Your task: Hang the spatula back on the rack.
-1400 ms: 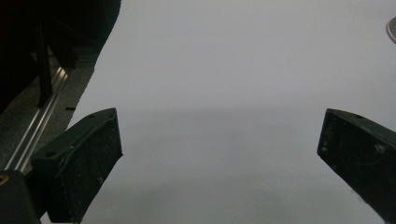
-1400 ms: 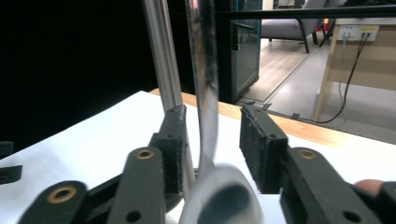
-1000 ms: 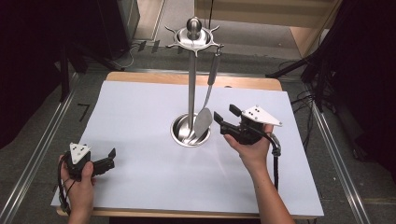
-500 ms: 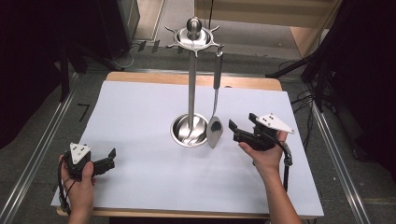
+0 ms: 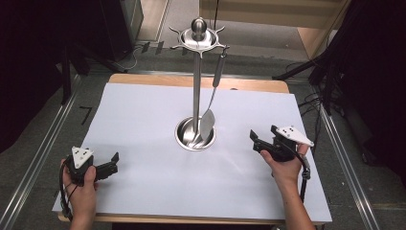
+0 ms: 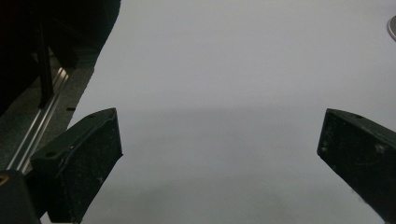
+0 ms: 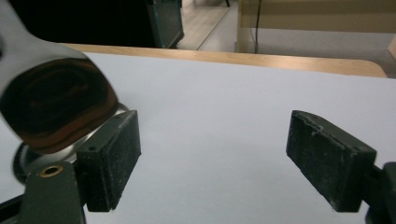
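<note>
Right gripper: backing off to right of centre since a second ago — jaws gaping wide, gripping nothing.
Spoon: hanging free from the stand at frame centre, swinging after release.
Left gripper: idling lower left, wide open, empty.
Meaning: hanging apparently finished.

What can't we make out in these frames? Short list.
- Spoon, right gripper view: so close that it blurs, handle cut off by the top-left edge.
- Stand base, left gripper view: a sliver at the right edge, the rest out of frame.
- Right gripper, high view: jaws too small to judge their gap.
- Stand hooks, high view: too small to count.
</note>
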`<state>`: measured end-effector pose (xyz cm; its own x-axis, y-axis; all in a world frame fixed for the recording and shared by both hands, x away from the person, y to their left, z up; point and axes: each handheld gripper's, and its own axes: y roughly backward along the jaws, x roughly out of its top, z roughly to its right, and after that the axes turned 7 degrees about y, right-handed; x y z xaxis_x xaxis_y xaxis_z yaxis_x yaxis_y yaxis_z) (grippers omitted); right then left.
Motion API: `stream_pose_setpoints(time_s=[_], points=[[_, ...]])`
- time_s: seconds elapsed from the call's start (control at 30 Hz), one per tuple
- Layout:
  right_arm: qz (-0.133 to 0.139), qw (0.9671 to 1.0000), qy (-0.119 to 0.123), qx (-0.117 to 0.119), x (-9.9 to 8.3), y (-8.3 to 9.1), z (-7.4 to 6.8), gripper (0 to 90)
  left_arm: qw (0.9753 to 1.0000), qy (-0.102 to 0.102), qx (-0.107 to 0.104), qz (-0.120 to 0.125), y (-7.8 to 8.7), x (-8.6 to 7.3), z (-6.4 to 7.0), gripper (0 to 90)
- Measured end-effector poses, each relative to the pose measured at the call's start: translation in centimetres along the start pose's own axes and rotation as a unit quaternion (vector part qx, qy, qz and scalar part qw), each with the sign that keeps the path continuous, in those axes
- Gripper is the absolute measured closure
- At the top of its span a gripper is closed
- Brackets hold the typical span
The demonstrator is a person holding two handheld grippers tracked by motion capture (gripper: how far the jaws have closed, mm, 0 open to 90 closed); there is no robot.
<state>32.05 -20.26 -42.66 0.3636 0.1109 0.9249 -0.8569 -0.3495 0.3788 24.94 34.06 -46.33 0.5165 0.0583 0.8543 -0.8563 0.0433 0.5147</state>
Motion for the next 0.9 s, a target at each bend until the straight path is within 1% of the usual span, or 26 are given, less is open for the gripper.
stream_pose_setpoints(time_s=[0.2, 0.23, 0.27, 0.37, 0.47, 0.53, 0.63, 0.7, 0.9], points=[[-0.010, 0.9996, -0.002, -0.027, -1.3, 0.1, 1.3, 20.1, 1.0000, 0.001, 0.000, 0.000, 0.0, 0.0, 0.0, 0.5], [-0.016, 0.9993, -0.001, -0.033, -1.5, 0.1, 1.5, 20.2, 1.0000, 0.000, 0.000, 0.000, 0.0, 0.0, 0.0, 0.5], [-0.015, 0.9992, 0.002, -0.037, -1.7, 0.1, 1.7, 20.4, 1.0000, 0.000, 0.000, 0.000, 0.0, 0.0, 0.0, 0.4], [-0.019, 0.9987, -0.003, -0.047, -2.5, 0.0, 2.3, 21.6, 1.0000, 0.000, 0.000, 0.000, 0.0, 0.0, 0.0, 0.5], [-0.031, 0.9979, -0.007, -0.056, -3.2, -0.1, 2.9, 22.2, 1.0000, 0.000, 0.000, 0.000, 0.0, 0.0, 0.0, 0.4], [-0.028, 0.9977, -0.008, -0.060, -3.5, -0.1, 3.1, 23.3, 1.0000, 0.000, 0.000, 0.000, 0.0, 0.0, 0.0, 0.4], [-0.033, 0.9972, -0.008, -0.067, -3.9, -0.1, 3.5, 23.9, 1.0000, 0.000, -0.001, 0.000, 0.0, 0.0, 0.0, 0.5], [-0.039, 0.9959, -0.010, -0.080, -4.3, -0.2, 3.8, 26.3, 1.0000, 0.000, -0.001, 0.001, -0.1, 0.0, 0.0, 0.5], [-0.049, 0.9945, -0.018, -0.091, -5.0, -0.3, 5.0, 26.2, 1.0000, -0.002, -0.001, 0.000, -0.1, 0.0, 0.0, 0.5]])
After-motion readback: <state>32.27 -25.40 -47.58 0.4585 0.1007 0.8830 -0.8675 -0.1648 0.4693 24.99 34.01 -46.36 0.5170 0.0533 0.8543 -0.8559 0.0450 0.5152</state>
